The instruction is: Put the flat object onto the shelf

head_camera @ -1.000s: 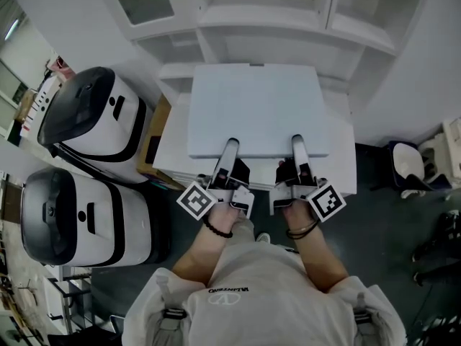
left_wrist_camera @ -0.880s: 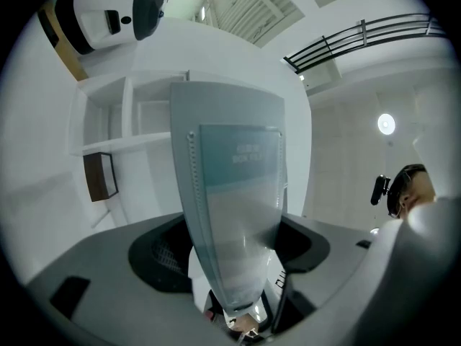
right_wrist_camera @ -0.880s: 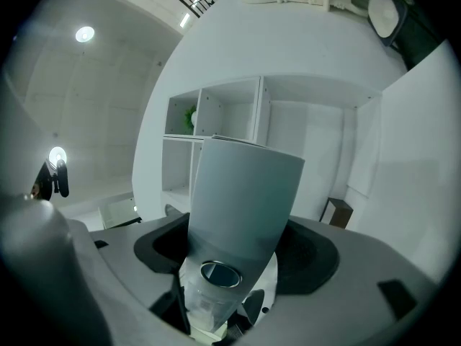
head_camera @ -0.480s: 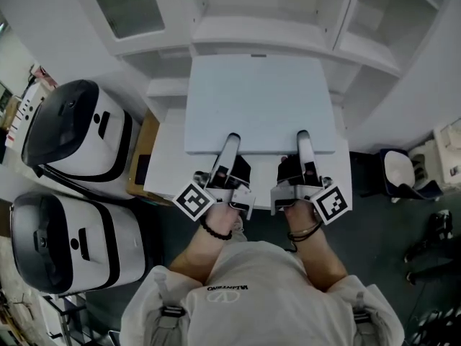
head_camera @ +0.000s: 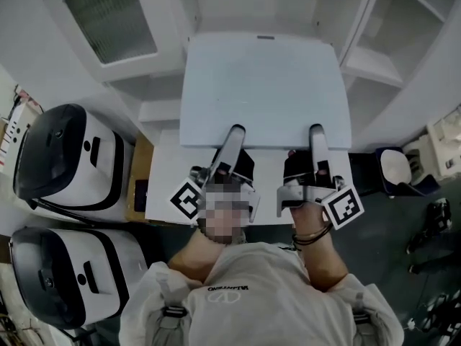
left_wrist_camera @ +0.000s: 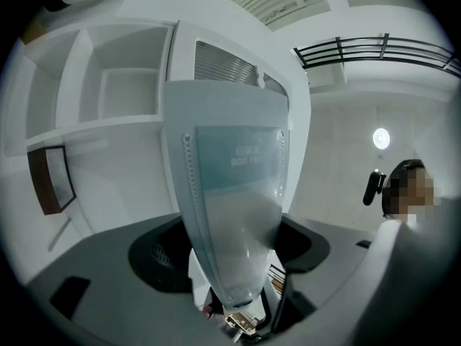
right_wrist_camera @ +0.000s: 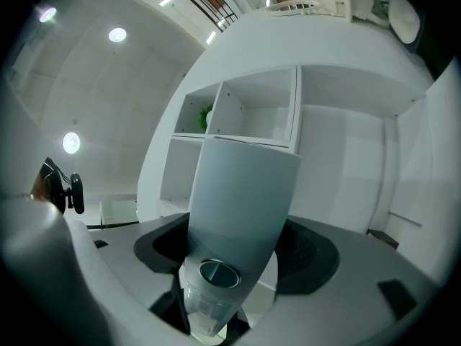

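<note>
A flat pale blue-white case [head_camera: 265,89] is held level in front of the white shelf unit [head_camera: 253,9], its far edge close to the shelf's middle bay. My left gripper [head_camera: 232,141] is shut on the case's near edge at the left. My right gripper [head_camera: 317,139] is shut on the same edge at the right. In the left gripper view the case [left_wrist_camera: 230,186] runs edge-on out from between the jaws toward open shelf bays [left_wrist_camera: 122,92]. The right gripper view shows the case [right_wrist_camera: 241,200] likewise, with shelf compartments [right_wrist_camera: 259,110] beyond.
Two white-and-black domed machines [head_camera: 68,157] [head_camera: 65,276] stand at the left. A white table [head_camera: 167,193] lies below the case, with a brown box [head_camera: 141,175] beside it. A ribbed cabinet door [head_camera: 108,20] is at upper left, a white bin [head_camera: 396,170] at right.
Both grippers have carried the case up and forward toward the shelf. It now covers more of the shelf front and sits clear above the white table.
</note>
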The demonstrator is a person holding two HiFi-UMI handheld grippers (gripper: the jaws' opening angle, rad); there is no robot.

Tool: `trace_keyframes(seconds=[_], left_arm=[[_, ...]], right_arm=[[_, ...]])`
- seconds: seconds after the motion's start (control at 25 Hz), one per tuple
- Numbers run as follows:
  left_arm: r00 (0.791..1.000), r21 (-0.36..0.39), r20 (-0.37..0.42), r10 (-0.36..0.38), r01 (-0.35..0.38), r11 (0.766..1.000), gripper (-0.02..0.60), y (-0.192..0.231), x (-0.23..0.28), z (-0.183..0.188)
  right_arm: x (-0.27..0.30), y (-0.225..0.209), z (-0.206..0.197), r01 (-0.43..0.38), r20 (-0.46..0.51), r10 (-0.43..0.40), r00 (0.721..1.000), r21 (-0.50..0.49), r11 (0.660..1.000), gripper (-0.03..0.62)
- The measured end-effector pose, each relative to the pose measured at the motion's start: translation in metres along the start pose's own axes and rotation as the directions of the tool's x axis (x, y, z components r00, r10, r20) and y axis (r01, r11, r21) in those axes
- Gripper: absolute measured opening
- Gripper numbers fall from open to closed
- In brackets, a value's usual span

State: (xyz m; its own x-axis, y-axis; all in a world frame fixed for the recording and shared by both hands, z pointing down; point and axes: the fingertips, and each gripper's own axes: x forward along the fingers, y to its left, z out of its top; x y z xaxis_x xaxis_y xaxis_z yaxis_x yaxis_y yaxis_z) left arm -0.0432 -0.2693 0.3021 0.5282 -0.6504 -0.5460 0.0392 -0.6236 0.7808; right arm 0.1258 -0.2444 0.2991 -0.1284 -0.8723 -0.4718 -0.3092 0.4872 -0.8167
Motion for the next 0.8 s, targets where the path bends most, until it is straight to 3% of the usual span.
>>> trace_keyframes(seconds=[0.24, 0.44, 0.8], left_arm=[[1.000, -0.039, -0.013, 0.012, -0.013, 0.999, 0.321, 0.009, 0.012, 0.005], [1.000, -0.027, -0.004, 0.017, -0.017, 0.999, 0.322, 0.006, 0.019, 0.008], [0.994, -0.017, 0.009, 0.111, -0.111, 0.994, 0.321, 0.035, 0.076, 0.019]], right_arm=[[0.014, -0.001, 0.005, 0.018, 0.031, -0.017, 0.999, -0.029, 0.999, 0.345], [0.024, 0.000, 0.009, 0.014, 0.036, -0.013, 0.999, -0.023, 1.000, 0.345], [0.081, -0.038, 0.029, 0.090, 0.000, -0.090, 0.996, 0.050, 0.995, 0.347]])
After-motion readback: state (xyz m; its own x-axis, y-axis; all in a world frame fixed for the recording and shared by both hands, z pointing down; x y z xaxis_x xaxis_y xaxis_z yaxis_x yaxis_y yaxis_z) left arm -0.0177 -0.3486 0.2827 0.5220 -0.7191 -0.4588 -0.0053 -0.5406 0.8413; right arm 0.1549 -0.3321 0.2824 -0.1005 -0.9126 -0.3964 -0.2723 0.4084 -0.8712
